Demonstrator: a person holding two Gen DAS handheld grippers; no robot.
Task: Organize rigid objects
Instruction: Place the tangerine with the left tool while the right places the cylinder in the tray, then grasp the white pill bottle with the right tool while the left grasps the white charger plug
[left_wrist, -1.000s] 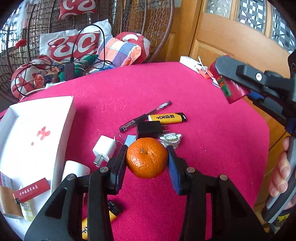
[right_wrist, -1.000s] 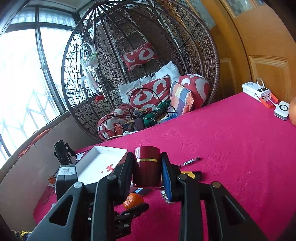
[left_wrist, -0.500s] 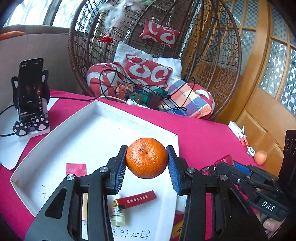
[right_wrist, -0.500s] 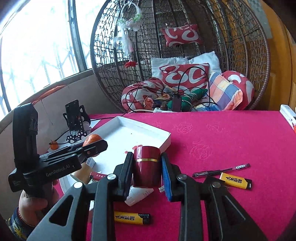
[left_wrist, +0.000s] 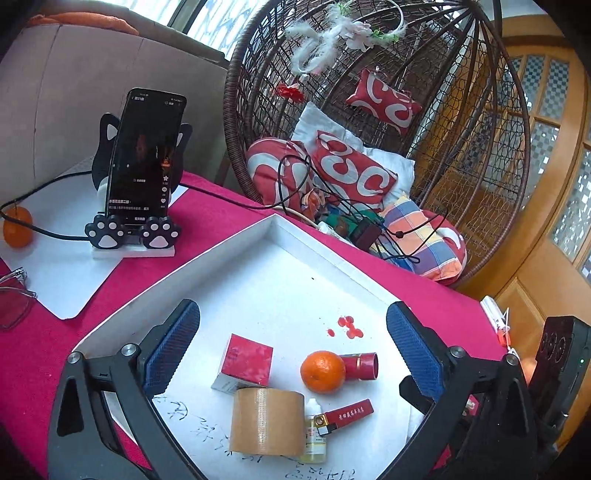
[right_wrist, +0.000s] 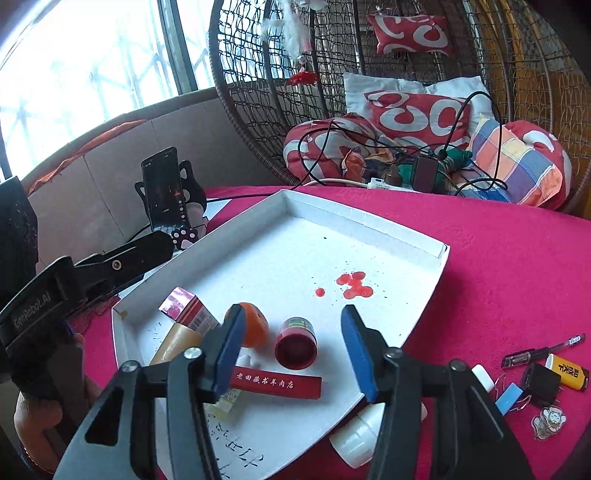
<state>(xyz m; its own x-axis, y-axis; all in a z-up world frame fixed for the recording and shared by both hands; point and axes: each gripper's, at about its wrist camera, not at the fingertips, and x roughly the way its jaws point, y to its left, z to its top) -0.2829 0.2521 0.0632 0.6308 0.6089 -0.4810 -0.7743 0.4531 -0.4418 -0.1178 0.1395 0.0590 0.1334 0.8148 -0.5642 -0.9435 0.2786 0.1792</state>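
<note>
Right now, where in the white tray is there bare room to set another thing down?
The tray is bare across its far half, from the far corner down to the red stains. The near end is crowded: orange, red jar, pink box, tape roll, dropper bottle and red lighter sit close together.

Wicker egg chair (left_wrist: 369, 110) with red cushions (right_wrist: 417, 114); bright window (right_wrist: 74, 74); wooden door (left_wrist: 554, 184); pink tablecloth (right_wrist: 517, 277).

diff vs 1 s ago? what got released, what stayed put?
Both grippers swung over the white tray and are opening: left gripper dropped the orange, right gripper dropped the red jar, now on its side touching the orange. Red box, tape roll and lighter unchanged.
</note>
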